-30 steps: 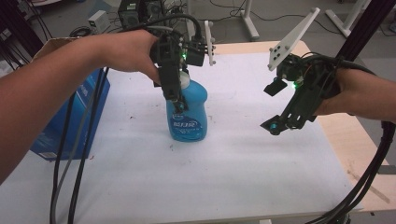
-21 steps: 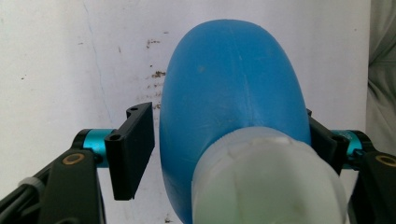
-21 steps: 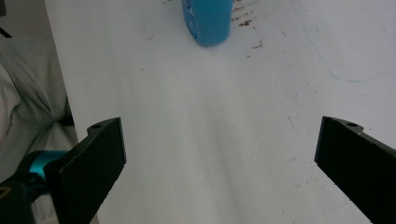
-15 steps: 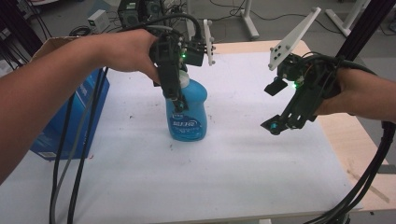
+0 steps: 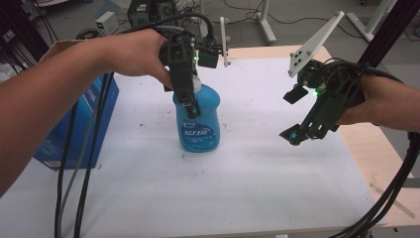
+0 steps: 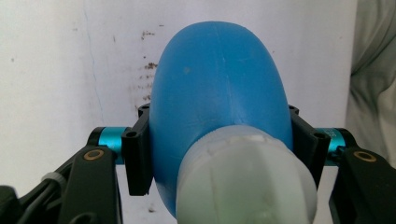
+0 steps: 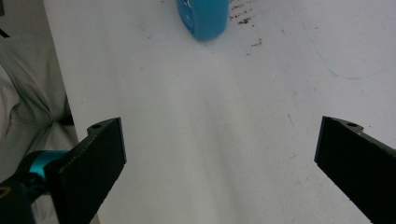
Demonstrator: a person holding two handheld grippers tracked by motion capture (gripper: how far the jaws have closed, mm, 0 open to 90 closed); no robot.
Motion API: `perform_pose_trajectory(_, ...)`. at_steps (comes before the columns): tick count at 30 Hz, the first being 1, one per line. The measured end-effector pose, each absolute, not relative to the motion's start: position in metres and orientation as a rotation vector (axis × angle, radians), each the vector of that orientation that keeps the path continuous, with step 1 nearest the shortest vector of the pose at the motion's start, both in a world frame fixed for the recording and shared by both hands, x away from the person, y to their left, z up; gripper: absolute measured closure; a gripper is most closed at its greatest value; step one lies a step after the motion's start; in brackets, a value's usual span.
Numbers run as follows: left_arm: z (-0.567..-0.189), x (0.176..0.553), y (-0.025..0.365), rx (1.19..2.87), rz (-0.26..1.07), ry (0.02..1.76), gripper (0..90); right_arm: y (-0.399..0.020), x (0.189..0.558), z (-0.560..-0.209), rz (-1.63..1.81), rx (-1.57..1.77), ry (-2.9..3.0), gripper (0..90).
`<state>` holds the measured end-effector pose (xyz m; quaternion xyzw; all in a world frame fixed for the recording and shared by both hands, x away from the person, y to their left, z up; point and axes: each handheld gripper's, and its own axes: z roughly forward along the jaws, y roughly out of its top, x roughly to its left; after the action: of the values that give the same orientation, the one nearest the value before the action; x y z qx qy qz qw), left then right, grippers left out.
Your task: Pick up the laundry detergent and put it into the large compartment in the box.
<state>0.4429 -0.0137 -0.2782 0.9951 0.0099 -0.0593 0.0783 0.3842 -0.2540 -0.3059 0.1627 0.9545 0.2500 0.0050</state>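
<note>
A blue plastic bottle with a white cap stands upright near the middle of the white table cover. My left gripper comes down from above and is shut on the bottle's shoulder just under the cap. In the left gripper view the black jaws press both sides of the blue bottle below the white cap. My right gripper hovers to the right of the bottle, open, with nothing between its fingers. In the right gripper view the gripper faces bare cover, with the bottle's base far ahead.
A blue cardboard box stands at the table's left edge, with black cables hanging in front of it. Bare wooden tabletop shows past the cover on the right. Equipment and stands sit behind the far edge.
The left gripper's jaws look drawn in tighter on the bottle's shoulder than a second ago. Both hands and the bottle stay where they were.
</note>
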Motion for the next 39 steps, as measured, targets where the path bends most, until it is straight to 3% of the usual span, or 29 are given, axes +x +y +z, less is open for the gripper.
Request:
perform_pose_trajectory(22,-0.175,0.422,0.035,2.934,-0.052,0.337,37.6,-0.249,0.378,-0.301,0.788,0.491,2.981,1.1)
perform_pose_trajectory(39,-0.108,0.412,0.108,2.902,0.017,0.571,37.6,-0.243,0.377,-0.297,0.79,0.461,2.981,1.1)
